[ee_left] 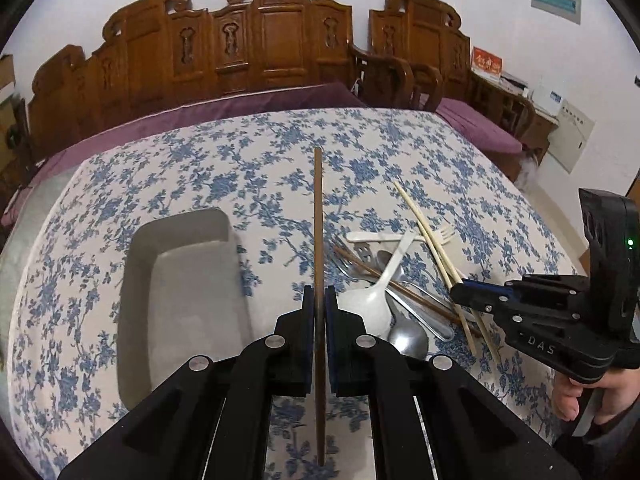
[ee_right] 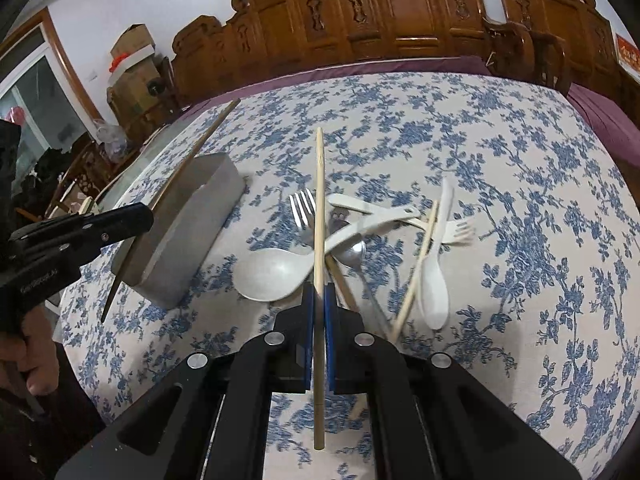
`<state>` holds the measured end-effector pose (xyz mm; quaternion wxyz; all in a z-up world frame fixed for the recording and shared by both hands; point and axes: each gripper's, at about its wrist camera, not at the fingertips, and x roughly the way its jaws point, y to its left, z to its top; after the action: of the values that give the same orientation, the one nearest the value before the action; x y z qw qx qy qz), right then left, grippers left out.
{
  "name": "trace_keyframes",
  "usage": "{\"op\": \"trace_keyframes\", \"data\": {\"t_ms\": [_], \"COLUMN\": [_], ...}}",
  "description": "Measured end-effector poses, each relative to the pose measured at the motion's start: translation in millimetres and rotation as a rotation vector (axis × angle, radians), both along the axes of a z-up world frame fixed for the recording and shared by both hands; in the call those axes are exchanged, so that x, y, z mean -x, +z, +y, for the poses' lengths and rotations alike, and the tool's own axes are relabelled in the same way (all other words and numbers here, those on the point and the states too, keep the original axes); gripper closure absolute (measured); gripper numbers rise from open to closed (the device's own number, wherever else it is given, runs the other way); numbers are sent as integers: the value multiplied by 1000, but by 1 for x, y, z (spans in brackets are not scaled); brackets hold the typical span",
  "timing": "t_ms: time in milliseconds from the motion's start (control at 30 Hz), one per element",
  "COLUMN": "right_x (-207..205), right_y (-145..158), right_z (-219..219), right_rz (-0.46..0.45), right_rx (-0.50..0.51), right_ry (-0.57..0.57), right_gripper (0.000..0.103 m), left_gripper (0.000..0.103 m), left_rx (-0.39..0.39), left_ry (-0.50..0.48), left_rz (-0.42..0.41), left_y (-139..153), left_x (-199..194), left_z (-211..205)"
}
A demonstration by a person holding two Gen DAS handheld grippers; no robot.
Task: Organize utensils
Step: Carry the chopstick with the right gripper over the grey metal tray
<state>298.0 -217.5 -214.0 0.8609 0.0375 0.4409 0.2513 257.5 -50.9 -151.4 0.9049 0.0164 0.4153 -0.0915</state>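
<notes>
The left tool (ee_left: 319,300) pinches a dark chopstick (ee_left: 318,216); the right tool (ee_right: 319,300) pinches a pale chopstick (ee_right: 319,184). Only the right wrist view shows the grey tray's (ee_right: 188,240) outer wall.

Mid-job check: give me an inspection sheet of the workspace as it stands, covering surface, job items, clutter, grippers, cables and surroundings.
Surface: table under a blue floral tablecloth.
Job's things: grey tray, nothing seen inside; crossed pile beside it with white ladle spoon, metal fork, metal spoon, white plastic fork, small white spoon, pale chopstick and brown chopstick.
Clutter: nothing seen.
Grippers: left gripper shut on dark chopstick; right gripper shut on light chopstick.
Cables: nothing seen.
Surroundings: carved wooden bench with purple cushion; cardboard boxes.
</notes>
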Motion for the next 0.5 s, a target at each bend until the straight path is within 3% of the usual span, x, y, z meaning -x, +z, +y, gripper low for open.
{"op": "trace_keyframes", "data": {"t_ms": [133,500], "right_x": [3,1], "right_y": [18,49], "right_z": [15,88], "right_rz": [-4,-58], "right_rx": [-44,-26], "right_ry": [22,101], "right_gripper": [97,97], "left_gripper": [99,99], "left_rx": [22,88], "left_ry": [-3,52], "left_rz": [-17,-41], "left_y": [5,1], "left_x": [1,0], "left_z": [18,76]}}
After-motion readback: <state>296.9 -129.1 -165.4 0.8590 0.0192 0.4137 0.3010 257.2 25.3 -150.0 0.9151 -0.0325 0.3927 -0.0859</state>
